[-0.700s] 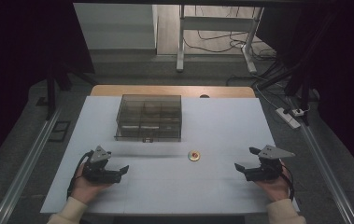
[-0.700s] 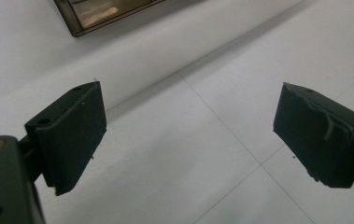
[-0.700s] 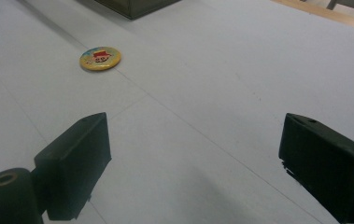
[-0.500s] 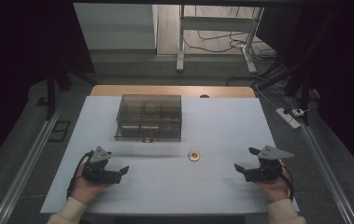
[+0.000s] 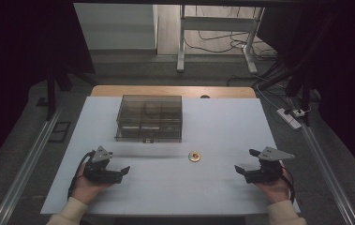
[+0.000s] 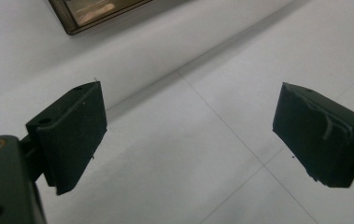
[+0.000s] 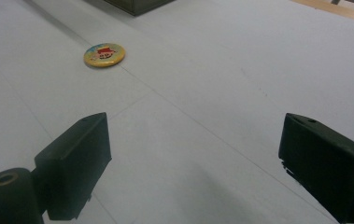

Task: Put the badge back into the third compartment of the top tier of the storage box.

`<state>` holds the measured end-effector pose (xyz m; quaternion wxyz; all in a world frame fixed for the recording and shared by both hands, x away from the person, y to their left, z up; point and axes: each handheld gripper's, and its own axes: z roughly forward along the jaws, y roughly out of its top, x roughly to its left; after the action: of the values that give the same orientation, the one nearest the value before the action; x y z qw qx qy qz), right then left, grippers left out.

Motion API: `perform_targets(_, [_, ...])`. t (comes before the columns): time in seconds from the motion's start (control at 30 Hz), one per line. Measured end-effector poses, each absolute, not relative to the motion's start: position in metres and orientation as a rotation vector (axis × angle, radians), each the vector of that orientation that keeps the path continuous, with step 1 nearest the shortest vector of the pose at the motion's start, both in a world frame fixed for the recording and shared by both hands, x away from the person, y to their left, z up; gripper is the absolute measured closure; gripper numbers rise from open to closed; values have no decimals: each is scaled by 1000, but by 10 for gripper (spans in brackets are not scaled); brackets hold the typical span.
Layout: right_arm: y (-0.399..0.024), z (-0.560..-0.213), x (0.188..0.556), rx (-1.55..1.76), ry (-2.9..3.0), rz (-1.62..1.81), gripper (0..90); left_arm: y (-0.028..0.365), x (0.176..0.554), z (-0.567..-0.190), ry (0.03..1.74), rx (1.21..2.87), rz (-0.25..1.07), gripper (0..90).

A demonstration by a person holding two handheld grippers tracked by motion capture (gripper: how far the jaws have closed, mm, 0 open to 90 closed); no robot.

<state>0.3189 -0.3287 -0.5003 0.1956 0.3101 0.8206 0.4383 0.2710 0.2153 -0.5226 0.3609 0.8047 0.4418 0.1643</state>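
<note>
A small round yellow badge (image 5: pixel 194 156) with a red picture lies flat on the white table (image 5: pixel 222 126), in front of a clear lidded box (image 5: pixel 149 117) with compartments. The badge (image 7: pixel 104 54) lies ahead and to the left in the right gripper view. My left gripper (image 5: pixel 124 170) rests at the near left, held in a hand, open with nothing between its jaws. My right gripper (image 5: pixel 240 171) rests at the near right, also open and empty, a short way right of the badge. A corner of the box (image 6: pixel 95 11) shows at the top of the left gripper view.
A wooden strip (image 5: pixel 175 91) runs along the table's far edge. Metal rails (image 5: pixel 30 159) flank the table on both sides. A power strip (image 5: pixel 291 117) with cables lies on the floor at the right. A desk frame (image 5: pixel 212 28) stands behind.
</note>
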Motion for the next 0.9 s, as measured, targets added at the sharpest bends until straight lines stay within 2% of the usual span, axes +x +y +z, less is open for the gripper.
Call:
perform_targets(0.27, [-334,-498,314,910,2267,1248,89,204,288,-516,1119,2102,420,103])
perform_targets(0.53, [-334,-494,325,941,2229,1312,109,196,274,-507,1053,2132,423,103])
perform_targets(0.67, [-334,-492,327,957,2222,1345,113,204,274,-503,1069,2069,403,104])
perform_targets(0.9, [-328,-493,332,940,2242,1320,119,203,274,-504,1054,2073,387,104])
